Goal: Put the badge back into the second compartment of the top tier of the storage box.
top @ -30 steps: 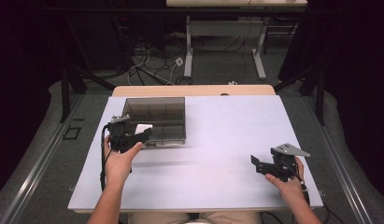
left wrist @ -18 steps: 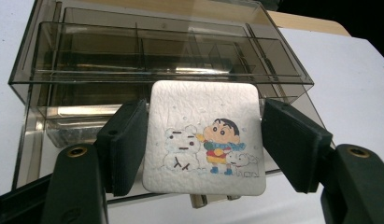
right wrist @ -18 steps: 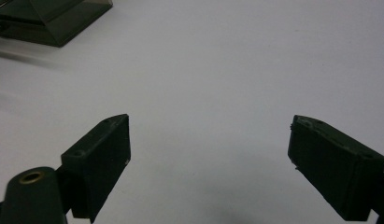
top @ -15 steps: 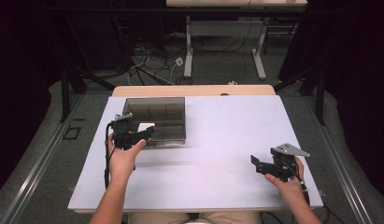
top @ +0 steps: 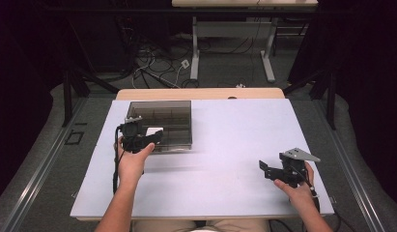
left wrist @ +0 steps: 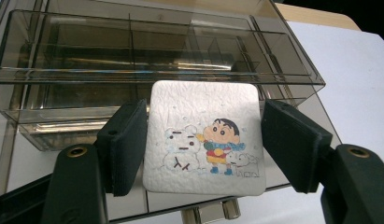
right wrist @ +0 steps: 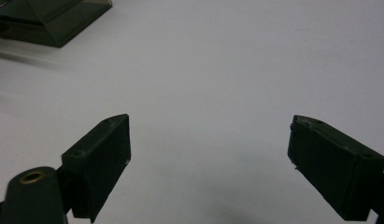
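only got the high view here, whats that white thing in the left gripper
Observer: A square white card with a cartoon boy, a snowman and a small dog drawn on it. The left gripper pinches it by two opposite edges.
Operator: right gripper carrying anything
Observer: No. The right gripper has its jaws apart, with bare table between them.
Operator: box lid up or down
Observer: The smoky box looks closed. A metal latch sits at its near edge, and dividers show through the lid.
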A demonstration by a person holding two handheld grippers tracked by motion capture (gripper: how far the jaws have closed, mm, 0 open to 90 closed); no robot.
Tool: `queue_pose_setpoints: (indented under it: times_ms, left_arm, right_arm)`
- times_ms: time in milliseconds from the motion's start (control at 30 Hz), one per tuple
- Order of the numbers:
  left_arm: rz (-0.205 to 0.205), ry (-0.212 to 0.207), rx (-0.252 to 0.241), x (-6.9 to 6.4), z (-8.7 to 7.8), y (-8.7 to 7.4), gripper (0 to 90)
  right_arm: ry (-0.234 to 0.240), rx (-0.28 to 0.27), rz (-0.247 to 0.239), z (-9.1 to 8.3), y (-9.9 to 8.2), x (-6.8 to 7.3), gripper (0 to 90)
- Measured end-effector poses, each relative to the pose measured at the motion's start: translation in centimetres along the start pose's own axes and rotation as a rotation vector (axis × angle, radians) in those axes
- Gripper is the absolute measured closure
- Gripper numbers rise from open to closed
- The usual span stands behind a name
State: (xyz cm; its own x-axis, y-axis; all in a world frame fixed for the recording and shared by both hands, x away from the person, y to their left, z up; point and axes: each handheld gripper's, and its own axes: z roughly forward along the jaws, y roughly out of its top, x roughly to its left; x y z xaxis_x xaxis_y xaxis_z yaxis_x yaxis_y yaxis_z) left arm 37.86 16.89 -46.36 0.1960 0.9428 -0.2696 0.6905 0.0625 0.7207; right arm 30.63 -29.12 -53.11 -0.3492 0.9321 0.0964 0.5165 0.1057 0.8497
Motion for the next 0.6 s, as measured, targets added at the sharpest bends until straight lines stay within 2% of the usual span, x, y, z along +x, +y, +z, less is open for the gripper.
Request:
queue_pose_setpoints:
  times_ms: [467,600]
  left_arm:
    - [0.007,0.008,0.024,-0.44,0.43,0.04,33.5]
    - [-0.001,0.010,0.021,-0.39,0.55,0.04,33.4]
  right_arm:
    - [0.003,-0.007,0.009,0.03,0.01,0.01,13.5]
    - [0.008,-0.003,-0.010,0.11,0.05,-0.11,13.5]
